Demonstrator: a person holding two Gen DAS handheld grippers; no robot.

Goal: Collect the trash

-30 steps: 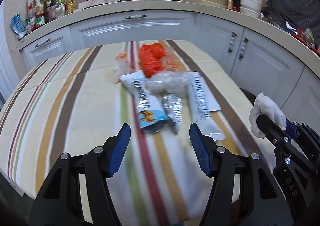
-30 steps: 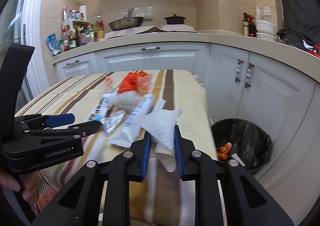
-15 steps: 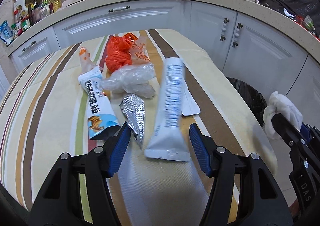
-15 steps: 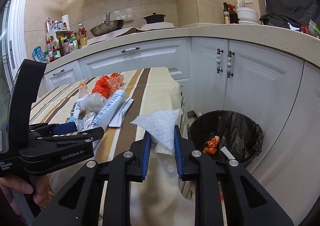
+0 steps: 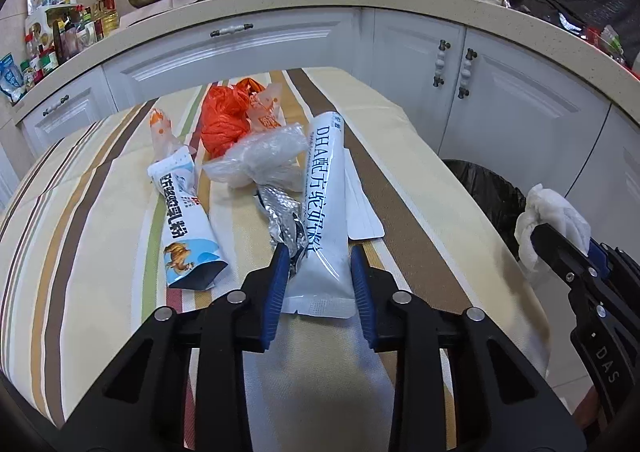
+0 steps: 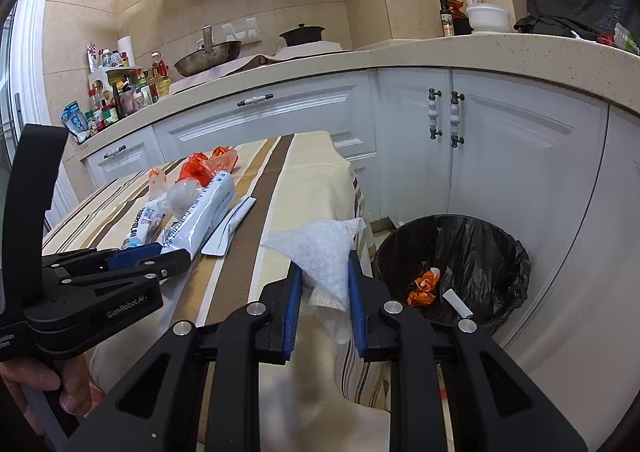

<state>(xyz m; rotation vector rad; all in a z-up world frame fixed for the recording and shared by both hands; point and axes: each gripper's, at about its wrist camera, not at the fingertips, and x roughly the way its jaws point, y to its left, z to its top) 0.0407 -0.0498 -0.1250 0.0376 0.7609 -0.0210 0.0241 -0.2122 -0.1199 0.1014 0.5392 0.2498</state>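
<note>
Left wrist view: left gripper (image 5: 319,276) sits low over the striped tablecloth (image 5: 100,236), fingers partly closed w/ blue pads either side of the near end of a long white DHA sachet (image 5: 325,212); pads look to be touching its edges, but can't tell if it's firmly pinched. A crumpled foil wrapper (image 5: 282,218) lies just left of the sachet, its tip against the left pad. Further left is a white/blue milk-powder packet (image 5: 186,228), open dark end toward the camera. Behind them: clear plastic bag (image 5: 260,156), orange bag (image 5: 224,124), small orange-print wrapper (image 5: 160,132). A flat white strip (image 5: 362,212) lies just right of the sachet. At frame right the right gripper (image 5: 560,240) shows w/ a white tissue (image 5: 552,216) in its tip, above the black-lined bin (image 5: 488,188). Right wrist view: right gripper (image 6: 323,284) fingers nearly together, clamped on the white tissue (image 6: 324,252), held beyond the table edge, bin (image 6: 452,272) below to the right w/ orange scrap (image 6: 422,286) and a small white piece inside. Left gripper (image 6: 148,256) at frame left, at the sachet's (image 6: 204,212) end on the table.
</note>
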